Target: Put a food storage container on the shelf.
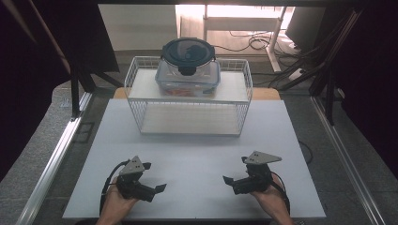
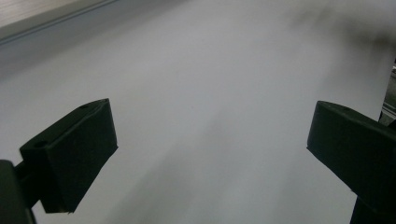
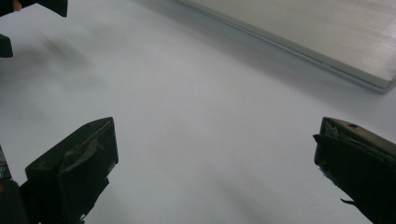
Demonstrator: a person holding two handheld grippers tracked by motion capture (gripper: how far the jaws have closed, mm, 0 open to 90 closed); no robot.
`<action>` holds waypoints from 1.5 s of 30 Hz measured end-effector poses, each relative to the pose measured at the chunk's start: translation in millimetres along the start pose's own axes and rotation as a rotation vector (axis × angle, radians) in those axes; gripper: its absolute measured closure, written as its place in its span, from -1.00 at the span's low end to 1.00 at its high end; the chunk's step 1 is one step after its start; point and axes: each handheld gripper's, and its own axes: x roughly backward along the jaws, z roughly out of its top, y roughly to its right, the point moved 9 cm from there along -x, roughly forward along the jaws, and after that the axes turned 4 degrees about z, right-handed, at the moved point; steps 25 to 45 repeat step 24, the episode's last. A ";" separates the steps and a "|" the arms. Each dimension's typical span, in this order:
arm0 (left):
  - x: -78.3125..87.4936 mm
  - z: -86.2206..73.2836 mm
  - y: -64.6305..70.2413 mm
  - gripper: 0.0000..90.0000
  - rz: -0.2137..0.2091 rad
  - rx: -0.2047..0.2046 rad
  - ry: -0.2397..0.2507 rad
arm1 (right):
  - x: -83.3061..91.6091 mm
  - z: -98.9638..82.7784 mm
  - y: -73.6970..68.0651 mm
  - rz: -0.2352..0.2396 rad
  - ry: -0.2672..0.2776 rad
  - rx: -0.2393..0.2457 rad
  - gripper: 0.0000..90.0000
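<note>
Both tongs, left (image 1: 156, 176) and right (image 1: 236, 169), are sitting released near the worktop (image 1: 197, 154) edge; next they're likely reaching far toward the stacked containers (image 1: 188, 70) on the wire rack (image 1: 190, 105).

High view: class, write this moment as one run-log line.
left gripper: open, low over table | right gripper: open, low over table | container: lidded, on rack top shelf, untouched

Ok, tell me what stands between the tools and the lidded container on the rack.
Nothing visible lies on the white board between either tool and the rack. The container sits on the rack's top shelf, whose raised wire rim runs across its front. Left tool and right tool are open, holding nothing.
</note>
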 end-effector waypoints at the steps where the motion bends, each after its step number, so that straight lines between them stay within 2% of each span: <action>1: -0.4 -1.9 -0.2 -0.98 0.000 0.001 -0.006 | -0.4 -2.1 -0.1 -0.001 -0.004 0.000 -1.00; 11: -8.3 -21.4 0.5 -0.98 0.003 0.007 -0.078 | -9.4 -25.9 -4.9 0.000 -0.071 0.008 -1.00; 15: -11.6 -27.1 0.9 -0.99 0.008 -0.002 -0.109 | -16.5 -36.4 -7.1 0.001 -0.113 0.012 -1.00; 21: -15.6 -32.7 -0.5 -0.99 0.018 -0.004 -0.146 | -25.8 -48.0 -11.3 -0.010 -0.177 0.045 -1.00; 45: -16.6 -32.9 -0.7 -0.99 0.018 -0.004 -0.149 | -26.5 -48.9 -10.7 -0.013 -0.181 0.050 -1.00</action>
